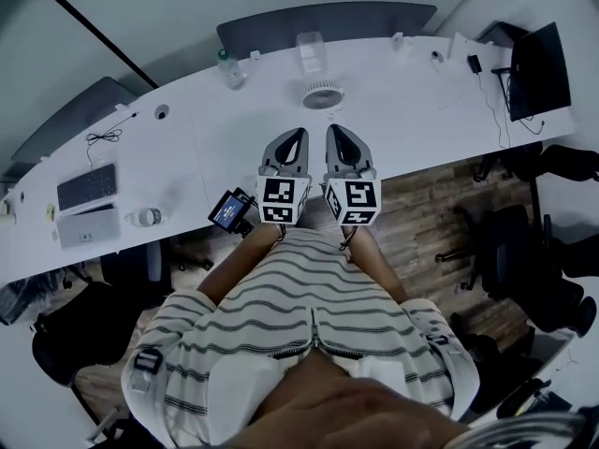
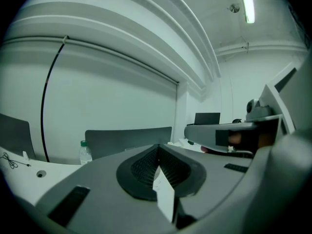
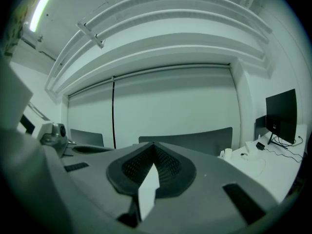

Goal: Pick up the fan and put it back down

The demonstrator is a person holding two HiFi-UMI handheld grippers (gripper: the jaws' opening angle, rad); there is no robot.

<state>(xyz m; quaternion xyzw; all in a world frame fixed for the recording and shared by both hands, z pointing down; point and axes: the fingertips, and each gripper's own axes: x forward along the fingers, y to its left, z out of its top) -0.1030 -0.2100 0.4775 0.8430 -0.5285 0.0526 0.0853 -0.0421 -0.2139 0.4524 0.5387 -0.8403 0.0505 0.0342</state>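
fan (image 1: 323, 94) on desk (image 1: 402, 120), bottle (image 1: 230, 69) left of it

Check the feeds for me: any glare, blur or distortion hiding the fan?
Head view: fisheye bends the desk into an arc; fan small but sharp, no glare. Left gripper view: dark corners, bright ceiling lamp, left gripper fills the lower half, no fan. Right gripper view: likewise, behind the right gripper.
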